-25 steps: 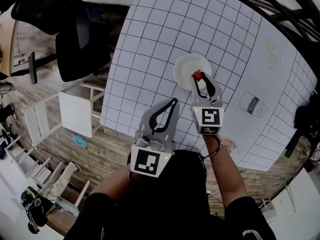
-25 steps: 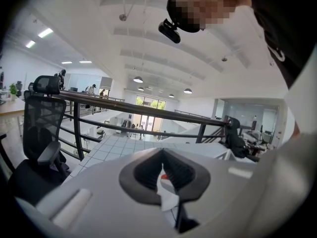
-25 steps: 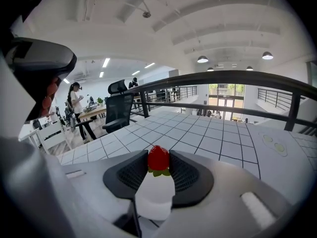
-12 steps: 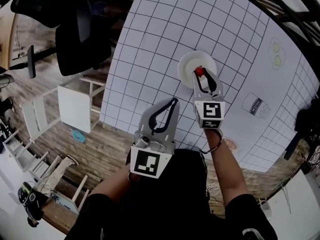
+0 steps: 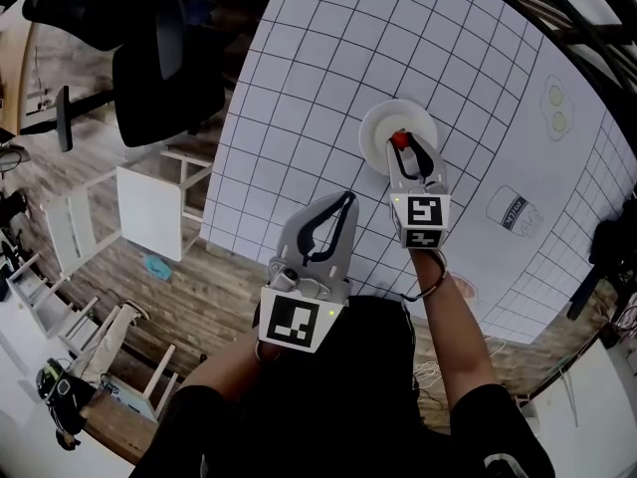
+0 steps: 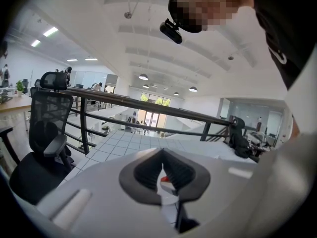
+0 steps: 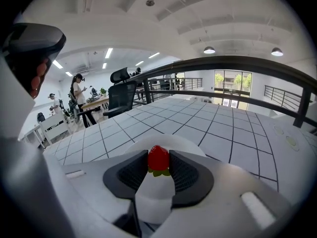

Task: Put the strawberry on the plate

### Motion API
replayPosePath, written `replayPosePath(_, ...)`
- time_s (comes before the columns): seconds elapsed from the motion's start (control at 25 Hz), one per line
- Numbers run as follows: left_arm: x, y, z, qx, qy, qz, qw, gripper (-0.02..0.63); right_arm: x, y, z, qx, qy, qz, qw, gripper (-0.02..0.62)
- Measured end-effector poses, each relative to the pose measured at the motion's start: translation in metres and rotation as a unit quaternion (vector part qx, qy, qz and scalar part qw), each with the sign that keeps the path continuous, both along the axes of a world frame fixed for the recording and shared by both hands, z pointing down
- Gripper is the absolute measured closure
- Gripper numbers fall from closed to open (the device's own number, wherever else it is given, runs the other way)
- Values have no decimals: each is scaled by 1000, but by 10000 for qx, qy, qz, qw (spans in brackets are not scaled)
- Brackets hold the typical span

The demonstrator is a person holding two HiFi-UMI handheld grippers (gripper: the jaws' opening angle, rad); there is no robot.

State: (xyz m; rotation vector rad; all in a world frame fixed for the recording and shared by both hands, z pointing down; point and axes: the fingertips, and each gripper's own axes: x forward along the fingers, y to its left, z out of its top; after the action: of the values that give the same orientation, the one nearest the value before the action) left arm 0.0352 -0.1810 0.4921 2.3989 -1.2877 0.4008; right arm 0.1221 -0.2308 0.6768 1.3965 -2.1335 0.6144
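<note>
A red strawberry (image 7: pixel 158 158) with green leaves sits pinched between the tips of my right gripper (image 7: pixel 159 160), which is shut on it. In the head view that gripper (image 5: pixel 402 145) holds the strawberry (image 5: pixel 399 140) over the near part of the small white plate (image 5: pixel 383 122) on the gridded table. The plate (image 7: pixel 171 144) shows just beyond the jaws in the right gripper view. My left gripper (image 5: pixel 345 202) hangs shut and empty near the table's front edge, well short of the plate; its tips (image 6: pixel 162 166) meet with nothing between them.
The white gridded table (image 5: pixel 328 78) carries printed outlines at the right, a cup shape (image 5: pixel 510 210) and two small circles (image 5: pixel 555 108). A black office chair (image 5: pixel 164 63) and a white stand (image 5: pixel 159 217) sit on the wooden floor to the left.
My right gripper has sunk a little toward the plate with the strawberry still in it. The left gripper has stayed put.
</note>
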Motion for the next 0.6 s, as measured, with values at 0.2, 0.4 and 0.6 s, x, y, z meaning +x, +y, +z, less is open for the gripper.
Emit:
replayPosePath(0.2, -2, -1, 1, -47, 38, -63, 10000, 595, 0, 0, 3, -71, 23, 3, 10000, 465)
replayPosePath(0.4, -5, -1, 1, -49, 53, -125, 9999, 595, 0, 0, 9, -260, 139, -83, 9995, 465)
replayPosePath(0.6, -5, 0, -1, -35, 136, -131, 9998, 595, -1, 0, 14, -426, 290, -151, 9986, 463)
